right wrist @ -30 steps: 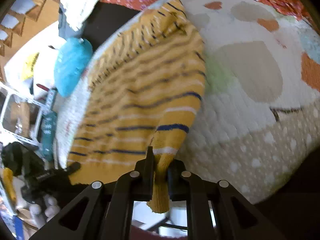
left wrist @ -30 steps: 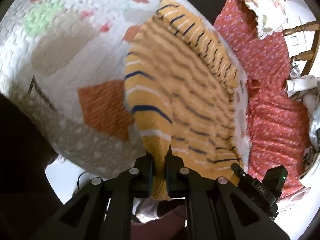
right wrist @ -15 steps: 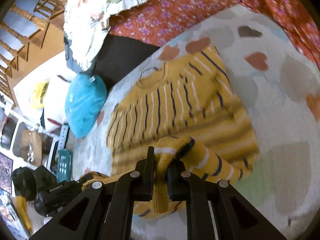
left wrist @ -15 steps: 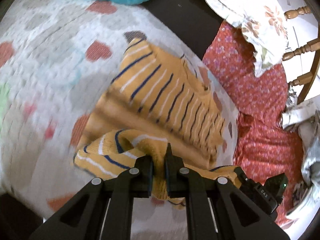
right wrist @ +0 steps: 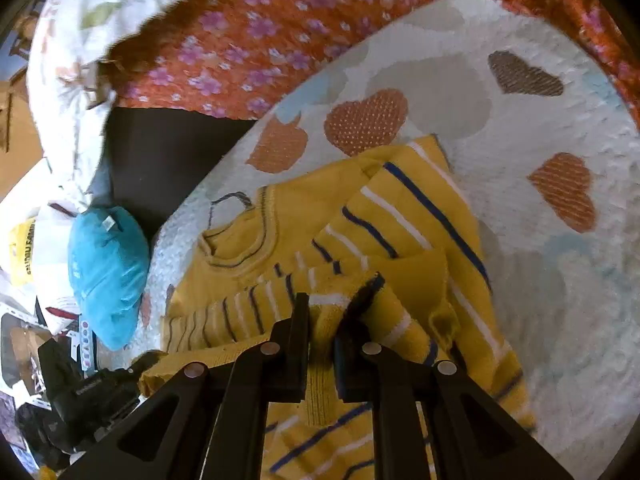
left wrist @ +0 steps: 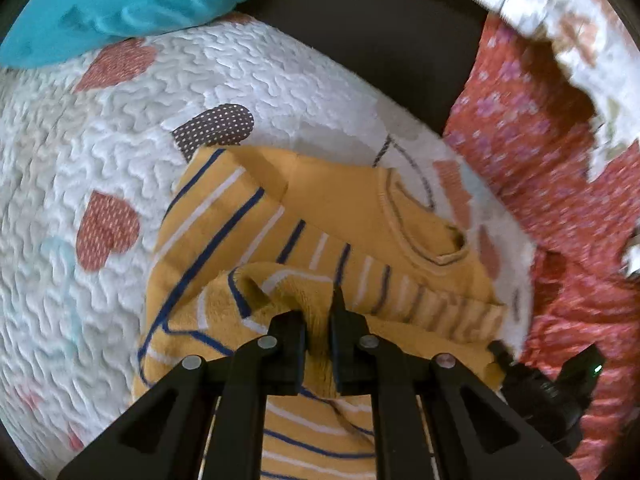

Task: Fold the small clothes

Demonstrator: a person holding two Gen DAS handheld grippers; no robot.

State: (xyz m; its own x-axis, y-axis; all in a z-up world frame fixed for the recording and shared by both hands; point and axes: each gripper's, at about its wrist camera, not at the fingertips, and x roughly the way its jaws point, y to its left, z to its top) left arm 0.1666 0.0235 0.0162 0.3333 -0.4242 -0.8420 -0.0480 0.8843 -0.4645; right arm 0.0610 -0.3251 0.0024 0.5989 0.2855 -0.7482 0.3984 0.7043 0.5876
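Both tongs (left wrist: 319, 316) (right wrist: 321, 316) pinch ribbed, striped yellow knit sweater (left wrist: 340, 216) (right wrist: 400, 216) folds.

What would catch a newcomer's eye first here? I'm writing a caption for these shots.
The yellow striped sweater dominates, lying half folded on a white quilt patterned with hearts. Each hand-held gripper pinches a fold of it at the bottom of its view: the left hand-held gripper and the right hand-held gripper. A bright blue cushion sits off the quilt's edge, with red floral cloth behind.
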